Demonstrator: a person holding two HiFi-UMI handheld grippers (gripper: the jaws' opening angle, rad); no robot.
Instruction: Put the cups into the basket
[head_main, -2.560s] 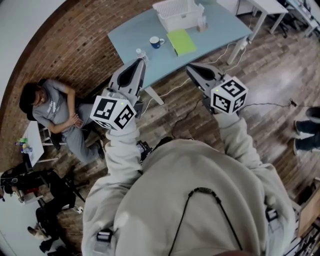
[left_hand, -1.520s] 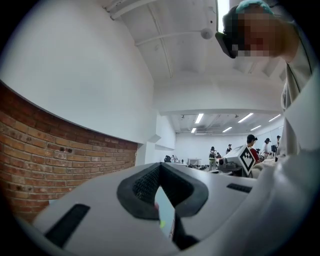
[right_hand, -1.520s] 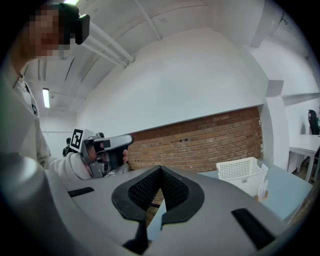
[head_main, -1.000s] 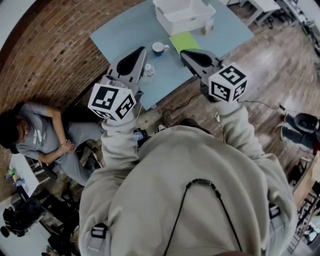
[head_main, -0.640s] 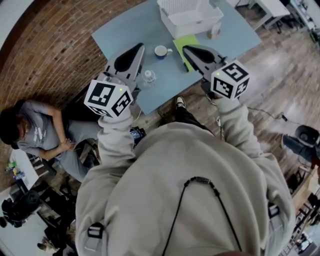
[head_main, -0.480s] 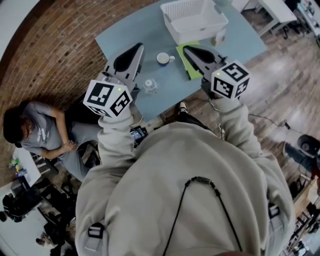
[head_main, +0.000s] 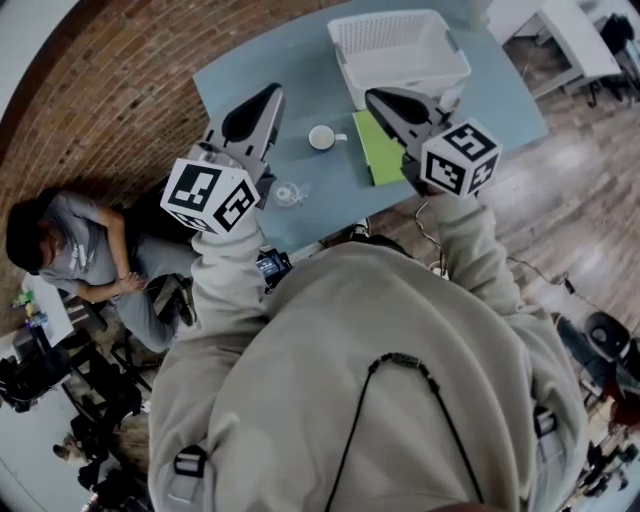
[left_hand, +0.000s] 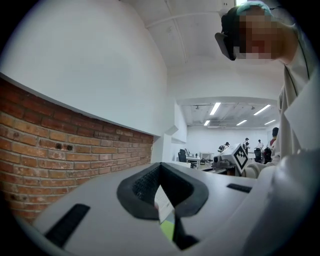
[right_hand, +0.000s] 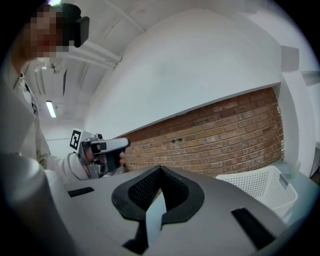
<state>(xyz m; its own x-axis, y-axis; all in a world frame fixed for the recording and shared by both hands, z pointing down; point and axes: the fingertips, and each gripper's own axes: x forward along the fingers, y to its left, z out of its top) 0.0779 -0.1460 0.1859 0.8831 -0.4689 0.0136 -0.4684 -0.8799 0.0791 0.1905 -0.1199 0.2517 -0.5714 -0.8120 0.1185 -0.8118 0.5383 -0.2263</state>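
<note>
Basket: white perforated plastic. Table: smooth matt. Brick wall: rough. Cup: glossy.

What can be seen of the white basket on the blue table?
The white basket is a rectangular, plastic-looking tub with perforated walls and floor and a thicker rim. It stands upright, open side up, toward the far side of the blue table, with nothing visible inside it. A green sheet lies just in front of it; whether they touch is unclear.

The blue table bears basket, mug, clear cup — green sheet.
</note>
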